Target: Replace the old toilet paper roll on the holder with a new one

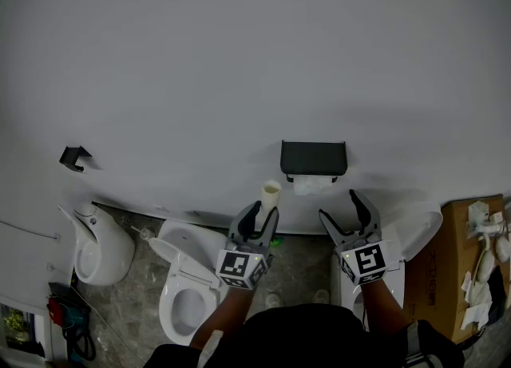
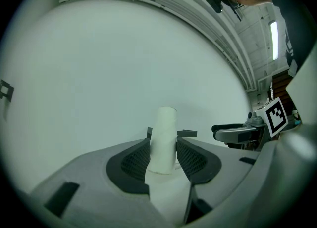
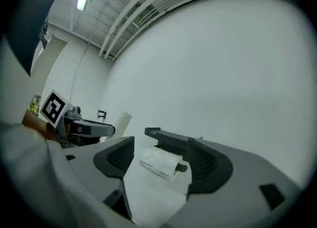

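A black paper holder [image 1: 313, 157] is fixed to the white wall, with a small, crumpled white roll [image 1: 313, 185] hanging under its cover. In the right gripper view the holder [image 3: 171, 137] and that roll [image 3: 159, 161] lie straight ahead, past the jaws. My right gripper [image 1: 338, 204] [image 3: 161, 148] is open and empty, just below and right of the holder. My left gripper [image 1: 265, 208] [image 2: 163, 134] is shut on a slim cream-white tube [image 1: 271, 194] [image 2: 164, 140], held upright to the left of the holder. The tube [image 3: 122, 120] also shows in the right gripper view.
A black hook [image 1: 74, 156] sits on the wall far left. Below are a white urinal-like bowl [image 1: 100, 248], a toilet [image 1: 185, 282] with its seat open, and another white lid [image 1: 417, 235] at the right. A cardboard box [image 1: 467, 278] with white scraps stands at the far right.
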`<state>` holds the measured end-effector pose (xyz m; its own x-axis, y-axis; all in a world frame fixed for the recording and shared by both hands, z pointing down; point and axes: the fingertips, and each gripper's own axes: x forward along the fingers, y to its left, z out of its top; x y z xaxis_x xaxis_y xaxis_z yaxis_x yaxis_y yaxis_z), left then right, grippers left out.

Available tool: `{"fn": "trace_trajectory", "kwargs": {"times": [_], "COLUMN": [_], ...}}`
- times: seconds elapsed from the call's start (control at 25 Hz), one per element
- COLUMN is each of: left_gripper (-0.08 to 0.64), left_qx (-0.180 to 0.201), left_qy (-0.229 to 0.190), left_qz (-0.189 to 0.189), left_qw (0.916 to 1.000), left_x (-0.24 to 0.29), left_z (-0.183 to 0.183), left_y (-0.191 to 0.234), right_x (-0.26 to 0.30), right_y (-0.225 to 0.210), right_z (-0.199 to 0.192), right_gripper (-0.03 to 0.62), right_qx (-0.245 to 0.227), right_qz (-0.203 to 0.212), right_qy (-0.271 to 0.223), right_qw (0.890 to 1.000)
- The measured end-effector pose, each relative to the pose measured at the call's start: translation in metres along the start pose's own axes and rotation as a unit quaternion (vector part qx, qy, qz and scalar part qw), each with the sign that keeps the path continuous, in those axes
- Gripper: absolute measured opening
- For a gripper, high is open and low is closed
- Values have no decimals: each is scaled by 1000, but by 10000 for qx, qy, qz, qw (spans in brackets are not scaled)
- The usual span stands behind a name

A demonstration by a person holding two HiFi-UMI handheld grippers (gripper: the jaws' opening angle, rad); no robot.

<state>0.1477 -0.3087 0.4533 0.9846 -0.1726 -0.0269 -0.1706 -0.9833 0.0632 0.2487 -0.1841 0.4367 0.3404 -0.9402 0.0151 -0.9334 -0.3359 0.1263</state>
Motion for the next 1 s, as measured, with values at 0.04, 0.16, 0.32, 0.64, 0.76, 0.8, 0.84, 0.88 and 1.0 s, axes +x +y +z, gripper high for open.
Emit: {"fn": "trace_trajectory", "kwargs": {"times": [0.04, 0.16, 0.32, 0.64, 0.76, 0.8, 0.84, 0.88, 1.0], "left_gripper": [164, 164, 164, 164, 164, 164, 164, 164, 164], "left_qx": [6, -19, -16, -52, -58, -60, -61, -59, -44], "left_qy": [-6, -18, -9, 4, -14, -15, -9, -5, -19], "left_qz": [6, 15, 28, 30, 37, 42, 47, 54, 72], "left_qw": [10000, 10000, 10000, 10000, 10000, 10000, 10000, 10000, 10000], "left_x": [0, -1, -3, -5, -6, -7, -7, -8, -9], "left_z": [0, 1, 1, 1, 3, 2, 2, 1, 2], "left_y": [0, -1, -1, -1, -1, -1, -1, -1, -1], "right_x": [-1, -6, -9, -18, -18, -18, -18, -18, -18], "right_y": [-1, -6, -9, -11, -11, -11, -11, -12, -12], "right_z": [-1, 3, 13, 27, 27, 26, 25, 24, 23], "right_gripper": [324, 203, 116, 2, 2, 2, 2, 1, 1], "right_qx": [39, 78, -61, -426, -447, -428, -411, -399, -400], "right_qz": [-11, -131, -274, -457, -440, -444, -453, -464, -477], "right_qy": [-18, -134, -220, -529, -540, -521, -498, -478, -447], "right_qw": [10000, 9998, 9994, 9966, 9966, 9967, 9969, 9970, 9971]}}
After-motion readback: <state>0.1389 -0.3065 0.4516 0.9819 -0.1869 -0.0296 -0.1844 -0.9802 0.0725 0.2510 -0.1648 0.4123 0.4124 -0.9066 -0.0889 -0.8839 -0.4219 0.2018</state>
